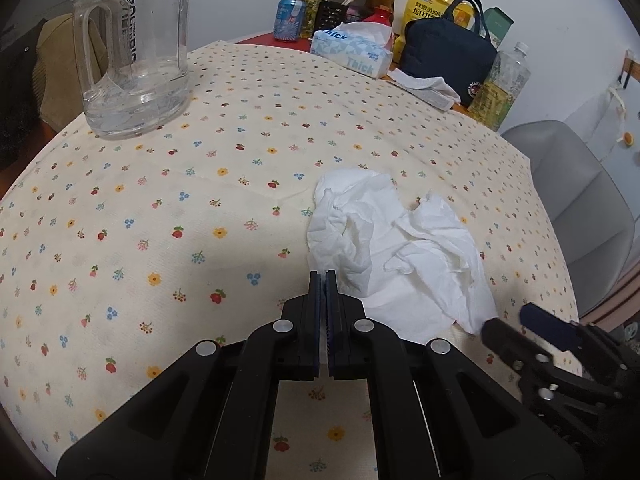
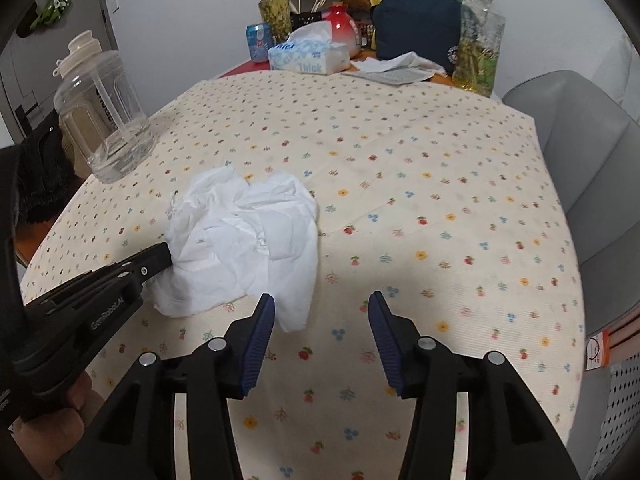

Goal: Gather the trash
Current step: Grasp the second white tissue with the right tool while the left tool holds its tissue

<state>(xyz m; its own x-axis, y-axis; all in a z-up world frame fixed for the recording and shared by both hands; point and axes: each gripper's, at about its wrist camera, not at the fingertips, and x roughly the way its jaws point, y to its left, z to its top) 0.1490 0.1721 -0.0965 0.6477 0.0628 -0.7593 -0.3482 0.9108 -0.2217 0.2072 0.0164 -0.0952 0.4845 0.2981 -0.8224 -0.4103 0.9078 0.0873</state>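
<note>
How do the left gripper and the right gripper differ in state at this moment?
The left gripper is shut, its blue pads together, while the right gripper stands open with nothing between its pads. The left sits at the crumpled tissue's left edge; the right at its near corner. Both are black.

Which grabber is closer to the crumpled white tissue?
Left. The left gripper has its closed tip right against the tissue. The right gripper is open just beside its near corner.
</note>
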